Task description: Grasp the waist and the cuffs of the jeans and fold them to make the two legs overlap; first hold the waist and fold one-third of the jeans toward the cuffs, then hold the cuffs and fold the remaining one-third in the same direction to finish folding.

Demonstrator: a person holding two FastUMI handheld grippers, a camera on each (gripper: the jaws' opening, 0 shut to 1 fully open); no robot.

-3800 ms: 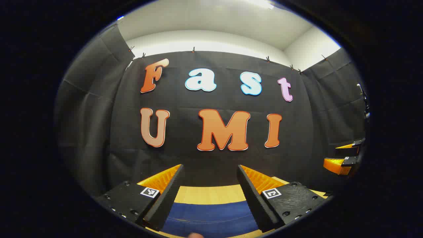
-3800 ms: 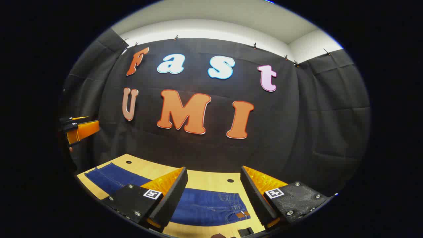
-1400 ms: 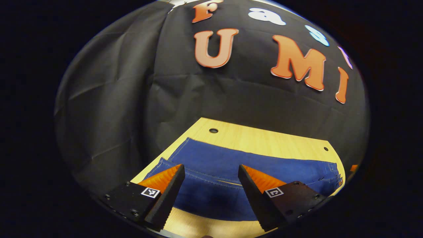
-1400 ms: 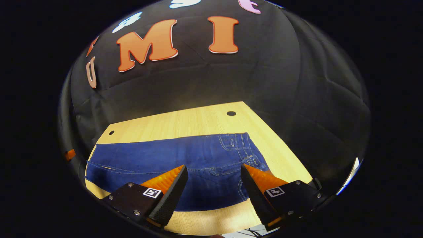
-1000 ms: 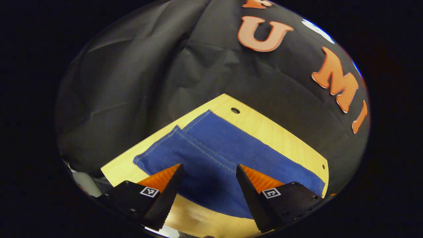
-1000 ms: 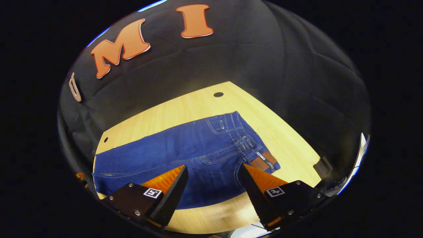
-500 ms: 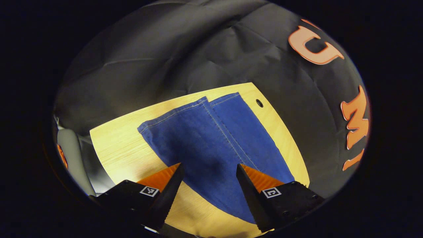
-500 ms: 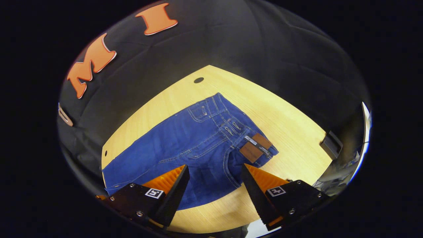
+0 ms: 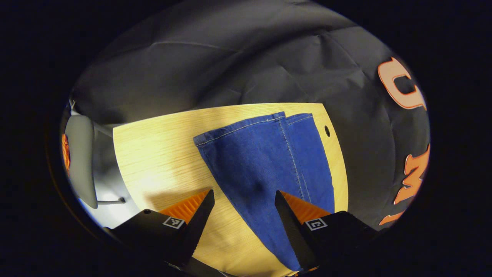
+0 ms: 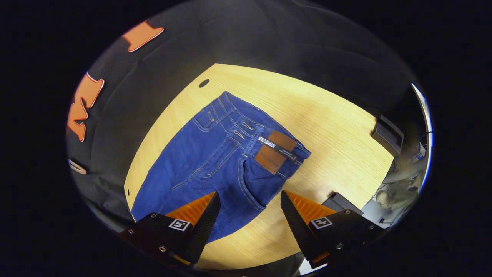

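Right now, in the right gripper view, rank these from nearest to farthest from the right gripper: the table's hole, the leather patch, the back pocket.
From the right gripper, jaws open above the jeans:
1. Back pocket, just ahead between the fingers.
2. Leather patch, farther up on the waistband.
3. Table's hole, far corner of the table, beyond the waist.

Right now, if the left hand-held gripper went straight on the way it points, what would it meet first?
Probably the jeans leg between its open fingers; the left hand-held gripper aims down at it, though depth is unclear.
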